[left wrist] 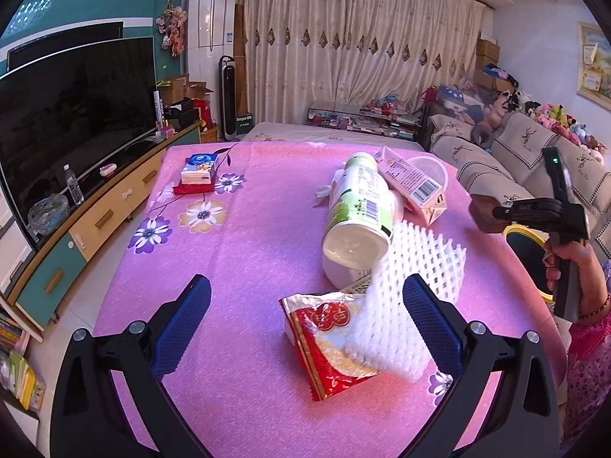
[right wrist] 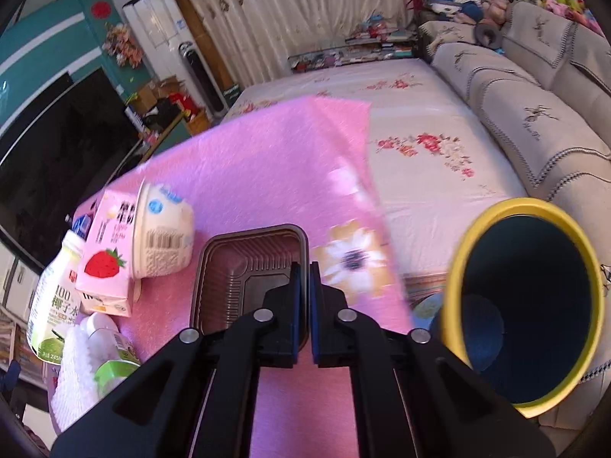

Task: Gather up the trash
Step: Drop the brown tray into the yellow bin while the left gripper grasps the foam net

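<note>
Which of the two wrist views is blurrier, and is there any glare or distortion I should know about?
Right wrist view: motion blur smears the pink floral tablecloth and the yellow-rimmed dark blue bin; the dark brown plastic tray pinched by the right gripper stays fairly sharp. Left wrist view: crisp, with the open left gripper in focus. Both views: fisheye bending at the edges and a strong pink cast.

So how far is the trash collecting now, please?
Hardly begun: the bin shows something blue at its bottom, but I cannot tell what. In hand: the right tool is shut on the brown tray's rim. The left tool is open and empty. Left on the table: bottle, carton, cup, foam net, red wrapper.
</note>
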A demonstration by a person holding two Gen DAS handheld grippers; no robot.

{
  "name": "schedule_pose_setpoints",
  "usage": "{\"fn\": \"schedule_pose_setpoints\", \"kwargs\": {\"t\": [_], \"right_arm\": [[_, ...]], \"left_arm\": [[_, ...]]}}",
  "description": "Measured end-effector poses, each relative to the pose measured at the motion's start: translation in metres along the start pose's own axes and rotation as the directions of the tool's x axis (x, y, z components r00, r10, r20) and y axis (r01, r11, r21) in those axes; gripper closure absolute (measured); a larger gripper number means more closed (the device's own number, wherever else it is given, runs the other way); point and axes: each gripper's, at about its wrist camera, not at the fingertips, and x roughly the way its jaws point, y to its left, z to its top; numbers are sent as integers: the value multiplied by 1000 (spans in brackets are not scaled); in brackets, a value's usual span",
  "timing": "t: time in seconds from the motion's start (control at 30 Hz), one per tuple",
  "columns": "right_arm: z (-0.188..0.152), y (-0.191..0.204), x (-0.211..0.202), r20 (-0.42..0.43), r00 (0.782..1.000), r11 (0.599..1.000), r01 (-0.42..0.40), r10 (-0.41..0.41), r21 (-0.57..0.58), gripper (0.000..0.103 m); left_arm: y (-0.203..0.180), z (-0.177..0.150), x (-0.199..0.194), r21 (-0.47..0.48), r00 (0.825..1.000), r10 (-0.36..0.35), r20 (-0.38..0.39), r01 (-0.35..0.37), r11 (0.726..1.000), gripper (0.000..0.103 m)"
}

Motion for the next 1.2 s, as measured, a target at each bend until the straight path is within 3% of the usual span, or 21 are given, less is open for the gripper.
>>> {"fn": "schedule_pose_setpoints", "kwargs": {"t": [0.17,0.3,0.43,0.67,0.93,1.1,1.2], "right_arm": [[12,-75,-23,59,983,981,168,-174,93,99],[7,-132,-10,2,937,931,348,-350,111,99],[-9,-169,27,-121,905,903,419,-408,93,99],[-41,-184,63,-225,866,883,467,-447,45,98],[-45,-180,60,-216,858,876,482,-466,21,97],[-47,-173,47,-194,871,885,464,-451,27,92],[-49,-164,36,-174,885,896,443,-432,28,91]], "left_arm": [[-11,1,5,16,1000,-28,-5,28,999,4],[-25,1,10,40,998,-67,-12,67,997,4],[-40,-2,17,65,991,-130,-35,132,989,4],[-67,-8,36,114,984,-151,-90,161,980,4],[-70,-11,48,111,978,-171,-120,184,977,4],[-69,-7,54,123,978,-166,-127,182,976,4],[-71,-7,60,131,969,-193,-156,214,968,4]]}}
